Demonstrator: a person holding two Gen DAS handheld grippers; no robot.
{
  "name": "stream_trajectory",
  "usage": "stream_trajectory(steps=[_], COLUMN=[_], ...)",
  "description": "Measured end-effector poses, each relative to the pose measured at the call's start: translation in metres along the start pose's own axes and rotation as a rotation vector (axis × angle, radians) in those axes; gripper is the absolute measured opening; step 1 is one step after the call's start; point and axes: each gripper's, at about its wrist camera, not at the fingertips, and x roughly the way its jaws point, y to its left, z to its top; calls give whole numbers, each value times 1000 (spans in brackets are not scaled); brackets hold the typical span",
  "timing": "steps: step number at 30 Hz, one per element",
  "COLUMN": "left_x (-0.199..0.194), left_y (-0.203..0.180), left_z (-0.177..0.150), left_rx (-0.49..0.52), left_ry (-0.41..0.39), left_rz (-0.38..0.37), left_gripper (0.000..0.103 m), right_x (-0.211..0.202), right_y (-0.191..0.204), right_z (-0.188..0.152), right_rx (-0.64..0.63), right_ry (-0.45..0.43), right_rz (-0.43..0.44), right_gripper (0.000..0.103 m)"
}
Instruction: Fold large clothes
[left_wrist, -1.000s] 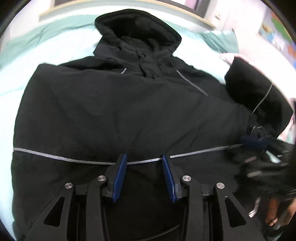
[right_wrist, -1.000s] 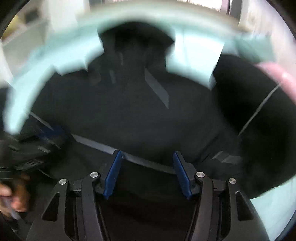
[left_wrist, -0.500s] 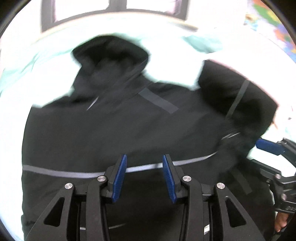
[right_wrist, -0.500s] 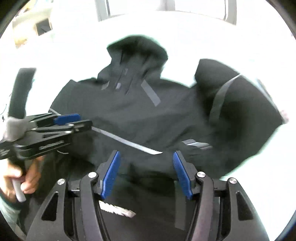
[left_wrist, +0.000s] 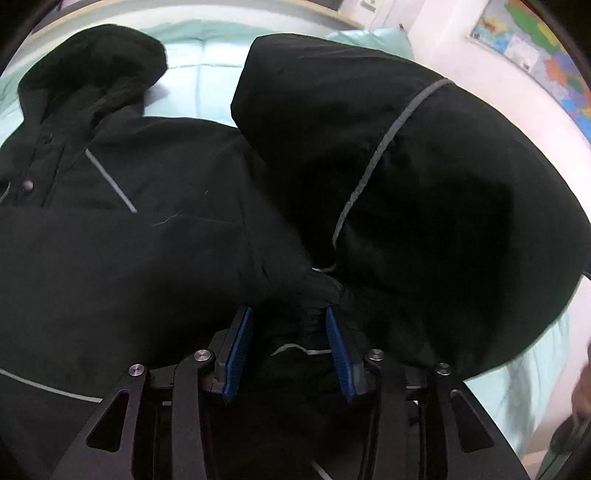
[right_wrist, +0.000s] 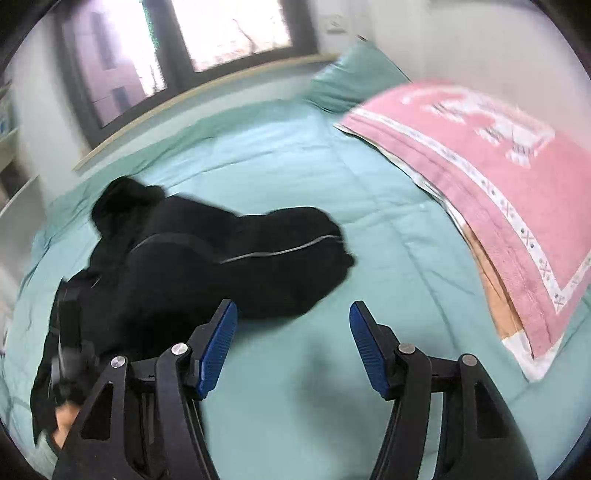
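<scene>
A large black hooded jacket (left_wrist: 155, 206) with thin grey stripes lies on a teal bed. Its hood (left_wrist: 88, 70) is at the far left and its right sleeve (left_wrist: 424, 177) bulges up to the right. My left gripper (left_wrist: 289, 323) is open, low over the jacket where sleeve meets body, with bunched black cloth between its blue pads (left_wrist: 238, 350). My right gripper (right_wrist: 291, 332) is open and empty, off the jacket (right_wrist: 221, 266), above bare teal cover to its right. The left gripper (right_wrist: 70, 350) shows blurred at the left in the right wrist view.
The teal bed cover (right_wrist: 295, 162) spreads around the jacket. A pink patterned pillow (right_wrist: 491, 162) lies at the right, with a teal pillow (right_wrist: 354, 77) behind it. A window (right_wrist: 192, 40) and wooden bed edge are at the back. A map poster (left_wrist: 532, 48) hangs on the wall.
My left gripper has moved right from the jacket's hem stripe to the sleeve junction, closer to the cloth. My right gripper has swung away to the right, off the jacket, over bare cover.
</scene>
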Motion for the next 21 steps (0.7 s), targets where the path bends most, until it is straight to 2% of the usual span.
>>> stream_trajectory(steps=[4,10,11,12,14,15,17,18,19,20,21], left_x=[-1,-4,-4,-4,-4,-5,-6,-6,-6,-5,-6], left_y=[9,-6,-9,-11,-11,-11,-15,-16,-17,-17,-18], left_z=[-1,-18,-21,-23,-24,-26,-33,-32,-32,-32,-32], left_rx=[-35,58,72,78,80,74,68,71,74,80,86], left_ry=[-11,-96,-107,-112,-117,-119,-124,-125,-125,-124,-120], left_rz=[-41,25,39,45,42,33,27,30,34,41,50], left_gripper=[46,47,47,48,48,48,49,49,49,49,49], right_x=[52,152,163,176,196,203,207,206,204,200,195], right_y=[-28,-40,-41,-45,-52,-52,-41,-30,-25,-18,-13], right_z=[24,41,37,35,28,23,19,18,18,18,18], right_rx=[49,140,154,182,239,249,174,115,85,49,22], right_ry=[46,148,160,169,164,148,123,121,117,99,90], right_rz=[27,143,139,119,149,161,107,70,54,77,120], right_gripper=[66,68,69,75,86,88,89,84,72,32,22])
